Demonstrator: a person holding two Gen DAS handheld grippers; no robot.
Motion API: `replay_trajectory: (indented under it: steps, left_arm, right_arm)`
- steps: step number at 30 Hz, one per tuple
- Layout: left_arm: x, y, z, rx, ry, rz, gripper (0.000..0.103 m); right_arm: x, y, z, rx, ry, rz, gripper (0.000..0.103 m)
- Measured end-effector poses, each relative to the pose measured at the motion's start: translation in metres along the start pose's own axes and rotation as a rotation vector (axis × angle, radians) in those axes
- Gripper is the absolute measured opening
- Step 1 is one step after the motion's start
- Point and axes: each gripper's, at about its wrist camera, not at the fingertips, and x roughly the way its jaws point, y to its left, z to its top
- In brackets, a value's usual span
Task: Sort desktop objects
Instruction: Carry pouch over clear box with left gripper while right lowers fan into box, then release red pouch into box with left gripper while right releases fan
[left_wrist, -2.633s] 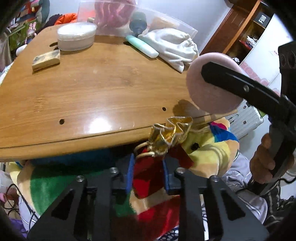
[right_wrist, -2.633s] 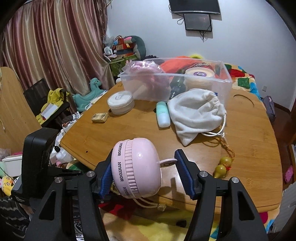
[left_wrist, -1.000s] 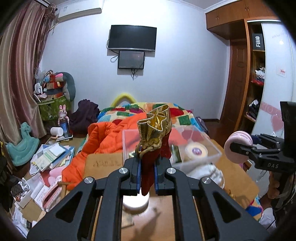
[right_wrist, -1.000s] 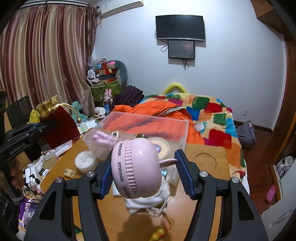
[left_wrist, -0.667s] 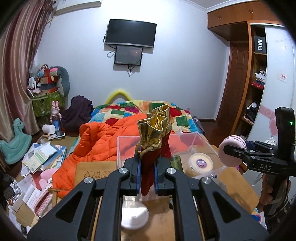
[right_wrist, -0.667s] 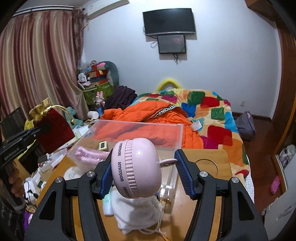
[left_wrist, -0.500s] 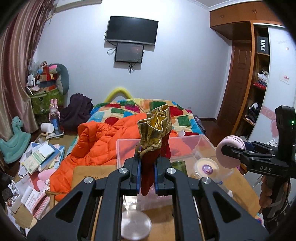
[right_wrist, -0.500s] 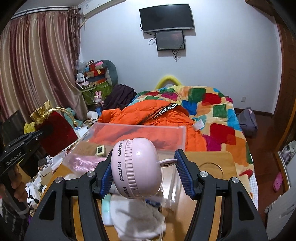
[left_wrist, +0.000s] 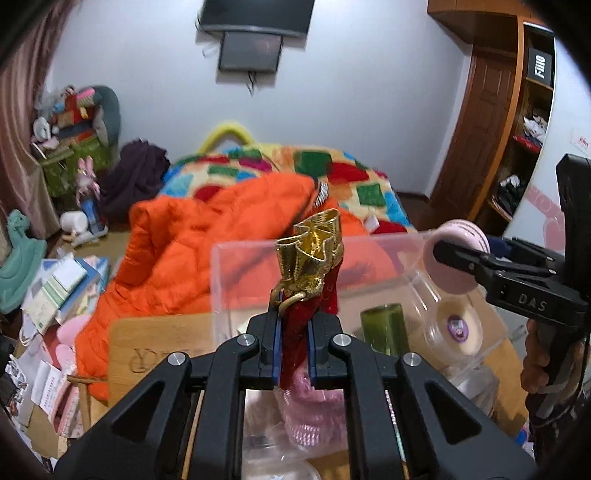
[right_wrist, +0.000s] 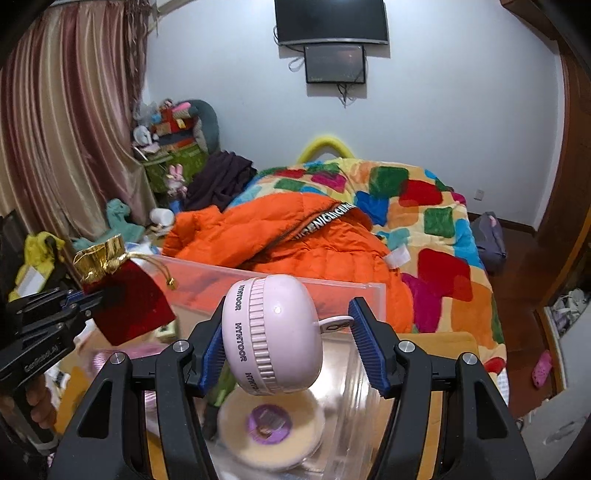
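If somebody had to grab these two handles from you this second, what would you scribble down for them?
Left gripper: jaws shut on the red pouch with the gold top, held above the clear bin.
Right gripper: jaws shut on the pink round gadget, also over the bin.
Already in the bin: a round tub with a purple label, a green bottle, something pink and ribbed.
Done: both items picked up and carried to the bin.
Left: lower each one in and let go.
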Motion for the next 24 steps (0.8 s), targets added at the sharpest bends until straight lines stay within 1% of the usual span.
replay_trajectory:
  steps: [3,6,15,18,20,24]
  left_arm:
    - [0.008,-0.003,0.0,0.023,0.028,0.015,0.009]
    - [0.014,-0.006,0.001,0.029,0.052,0.006,0.01]
    - [0.027,-0.01,-0.001,0.04,0.095,0.017,0.011]
    - [0.029,-0.008,0.0,0.022,0.108,0.007,0.015]
    - [0.029,-0.009,0.001,0.02,0.111,0.003,0.022]
    - [0.026,-0.012,0.001,0.033,0.103,0.012,0.034]
  right_arm:
    - [0.01,-0.002,-0.002,-0.011,0.021,-0.031,0.058]
    - [0.018,-0.005,-0.002,-0.017,0.037,-0.054,0.058]
    - [0.035,0.001,-0.007,-0.058,0.092,-0.08,0.058]
    - [0.039,0.004,-0.008,-0.074,0.117,-0.106,0.058]
    - [0.038,0.005,-0.009,-0.074,0.117,-0.108,0.058]
    - [0.036,0.004,-0.011,-0.06,0.123,-0.096,0.06]
